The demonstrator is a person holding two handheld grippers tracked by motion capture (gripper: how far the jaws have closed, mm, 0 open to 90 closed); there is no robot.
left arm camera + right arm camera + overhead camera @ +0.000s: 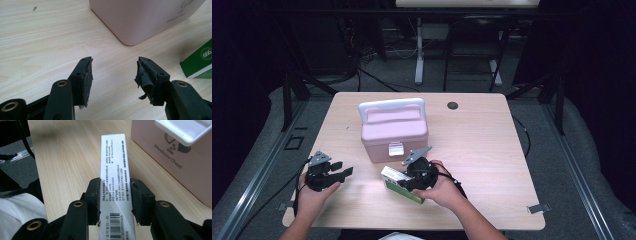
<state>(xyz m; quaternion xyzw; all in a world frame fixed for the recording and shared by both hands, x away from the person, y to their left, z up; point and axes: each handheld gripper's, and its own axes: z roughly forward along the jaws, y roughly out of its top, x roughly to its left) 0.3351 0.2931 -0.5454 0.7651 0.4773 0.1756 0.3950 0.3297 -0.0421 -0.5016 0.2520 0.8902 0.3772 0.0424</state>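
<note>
Right claw [114, 202] is clamped on the narrow white face of a green-and-white carton [402, 184], its jaws pressed to either side, the carton lying on the pale wood-grain worktop [482, 145] just in front of the person. Left claw [113, 75] sits released, jaws apart with nothing between them, frayed black pads [143, 75] showing. Just beyond stands a smooth pink plastic medicine chest [394, 131], rounded corners, white handle, lid closed and latch facing the person. Looks like the pick-up stage; next, I'd say, the latch needs freeing before the carton can go in.
</note>
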